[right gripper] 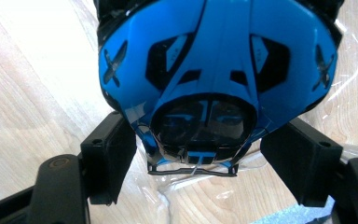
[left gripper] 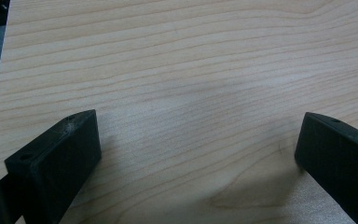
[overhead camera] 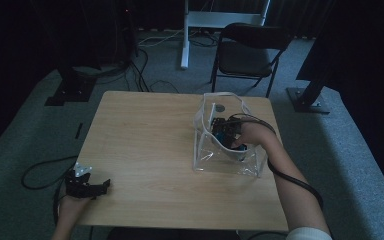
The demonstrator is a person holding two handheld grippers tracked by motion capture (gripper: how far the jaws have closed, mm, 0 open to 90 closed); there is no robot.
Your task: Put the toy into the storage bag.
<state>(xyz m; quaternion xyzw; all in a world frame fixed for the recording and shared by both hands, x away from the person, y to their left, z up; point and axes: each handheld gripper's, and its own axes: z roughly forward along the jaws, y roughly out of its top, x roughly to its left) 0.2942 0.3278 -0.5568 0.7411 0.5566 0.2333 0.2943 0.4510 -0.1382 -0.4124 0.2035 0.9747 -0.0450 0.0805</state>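
The right hand-held gripper holds a blue and black toy drone between its two black jaws, which stand fairly wide on either side of the toy's narrow dark nose; the left jaw is against the body, while whether the right one touches cannot be told. In the right gripper view the drone rises straight ahead of the jaws, its blue shell marked with black panels and an X on each shoulder, a thin black wire bar crossing just below its nose. Crinkled clear plastic lies under and to the right of the jaws, with pale wood grain showing through it.

From the high view, the right hand-held gripper reaches down into a clear plastic bag with white edging and a white strap, standing open-topped on the right part of the desk; the drone sits inside the bag at the gripper's tip. The person's right hand and forearm lead back from the bag to the near right edge of the desk, a black cable trailing along the arm.

The left hand-held gripper rests well apart from the bag at the near left corner of the desk, held by the person's left hand. In the left gripper view its jaws stand wide with bare wood between them.

Beyond the desk, a dark folding chair stands on grey carpet.
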